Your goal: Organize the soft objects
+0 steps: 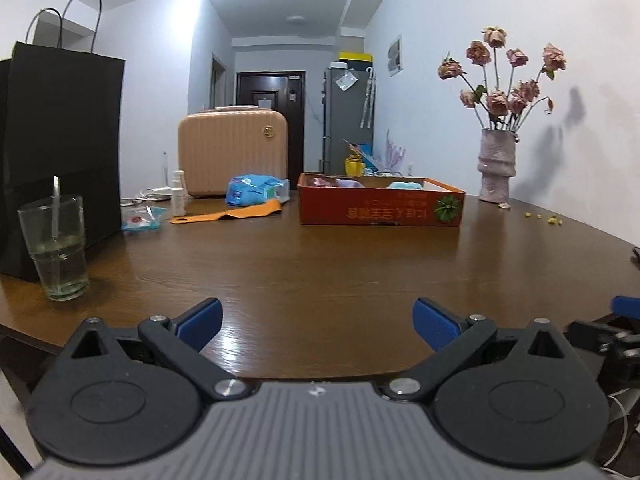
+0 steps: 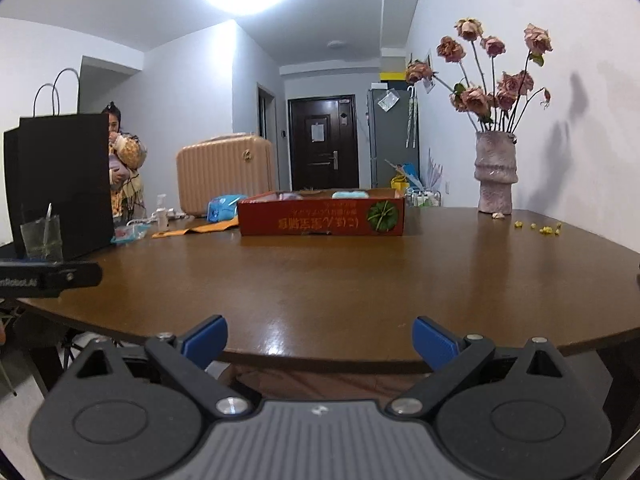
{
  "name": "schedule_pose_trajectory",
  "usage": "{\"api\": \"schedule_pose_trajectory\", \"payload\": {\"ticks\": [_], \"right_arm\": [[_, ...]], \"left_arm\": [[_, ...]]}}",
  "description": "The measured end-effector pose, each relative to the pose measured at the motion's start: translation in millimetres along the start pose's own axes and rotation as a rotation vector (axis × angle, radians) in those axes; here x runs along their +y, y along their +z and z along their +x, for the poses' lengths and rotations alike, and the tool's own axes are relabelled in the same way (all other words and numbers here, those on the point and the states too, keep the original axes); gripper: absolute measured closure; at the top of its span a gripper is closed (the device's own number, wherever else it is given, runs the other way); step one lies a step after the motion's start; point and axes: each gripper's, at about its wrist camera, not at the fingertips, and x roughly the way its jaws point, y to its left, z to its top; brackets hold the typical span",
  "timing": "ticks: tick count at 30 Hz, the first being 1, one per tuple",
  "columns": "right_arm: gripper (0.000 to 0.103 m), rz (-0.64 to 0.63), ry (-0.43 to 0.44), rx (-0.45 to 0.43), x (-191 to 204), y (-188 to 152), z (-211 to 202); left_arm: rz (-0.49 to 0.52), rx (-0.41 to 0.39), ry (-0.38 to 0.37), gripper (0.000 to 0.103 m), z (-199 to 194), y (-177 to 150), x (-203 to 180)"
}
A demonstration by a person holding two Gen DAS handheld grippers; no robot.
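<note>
Your left gripper (image 1: pixel 318 322) hangs at the near edge of the bench (image 1: pixel 320 264) with its blue pads spread wide and nothing between them. Your right gripper (image 2: pixel 320 340) sits just off the near rim in the same condition: jaws apart, empty. Neither is near any item.

Across the bench, well away from both grippers, stands the red cardboard box (image 1: pixel 380 208). Pink, lilac and light-blue soft pieces (image 1: pixel 404 185) show over its rim, so part of the sorting appears done; how many lie inside, and how tidily, cannot be told from this low angle.

Outside the box, just to its left, lie a blue plastic-wrapped soft pack (image 1: pixel 256 190) and a flat orange strip (image 1: pixel 228 214) in front of it. A small clear packet (image 1: pixel 140 218) lies further left, near the black paper bag (image 1: pixel 60 152). Whether these belong to the job is a judgement; the blue pack and the orange strip look the likeliest remainders.

Assessment: task partly complete, no item in hand, and a long reach past open bench before your next pick.
</note>
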Motion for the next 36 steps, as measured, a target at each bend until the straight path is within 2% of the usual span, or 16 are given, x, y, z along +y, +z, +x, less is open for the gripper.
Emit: {"api": "schedule_pose_trajectory", "payload": {"ticks": [8,36], "right_arm": [[0.004,0.017,-0.004,0.021,-5.2,0.6,6.4],[0.003,0.029,-0.012,0.04,-8.3,0.3,12.3]], "left_arm": [[0.015,0.019,-0.041,0.0,-0.5,-7.3,-7.4],[0.016,0.045,-0.058,0.0,3.5,-11.1,-8.5]]}}
